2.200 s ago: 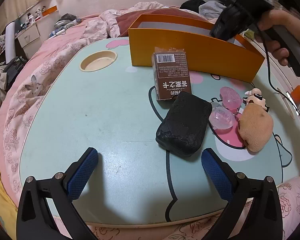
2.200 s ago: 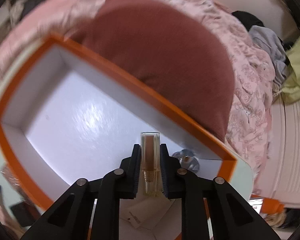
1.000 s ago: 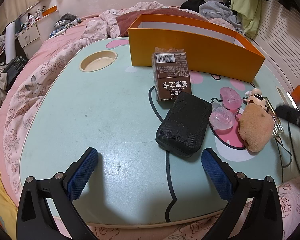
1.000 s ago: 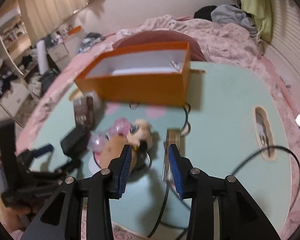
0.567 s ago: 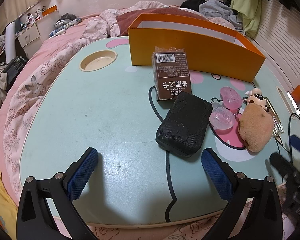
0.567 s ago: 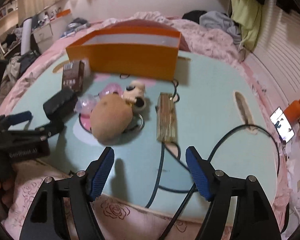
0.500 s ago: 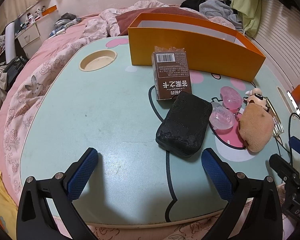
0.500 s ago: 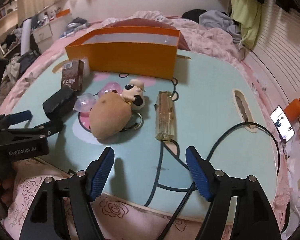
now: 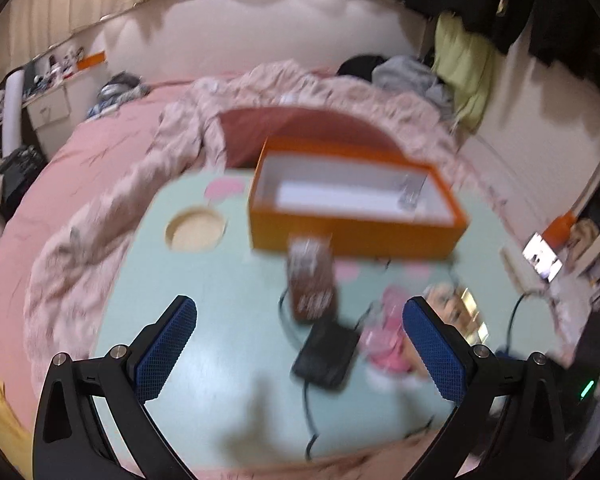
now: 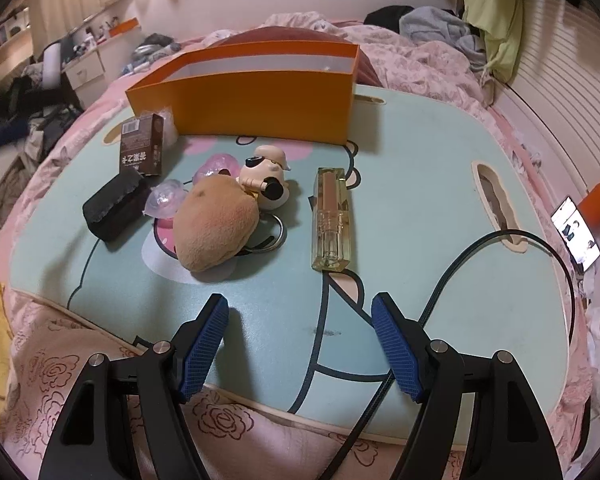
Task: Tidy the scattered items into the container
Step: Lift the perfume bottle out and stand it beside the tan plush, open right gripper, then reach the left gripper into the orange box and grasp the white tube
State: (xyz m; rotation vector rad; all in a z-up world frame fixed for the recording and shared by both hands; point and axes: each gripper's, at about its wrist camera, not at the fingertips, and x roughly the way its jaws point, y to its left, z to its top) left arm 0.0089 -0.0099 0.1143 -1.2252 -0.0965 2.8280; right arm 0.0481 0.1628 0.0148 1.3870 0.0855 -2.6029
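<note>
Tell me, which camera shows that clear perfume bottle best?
The right wrist view: the bottle lies sharp and whole on the table. The left wrist view is blurred, showing only a glint of it behind a blue pad.

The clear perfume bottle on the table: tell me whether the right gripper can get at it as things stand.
Probably yes. The right gripper is open and empty, and the clear perfume bottle lies flat just ahead of it with bare table between. The plush toy sits apart to one side; only the black cable runs near.
</note>
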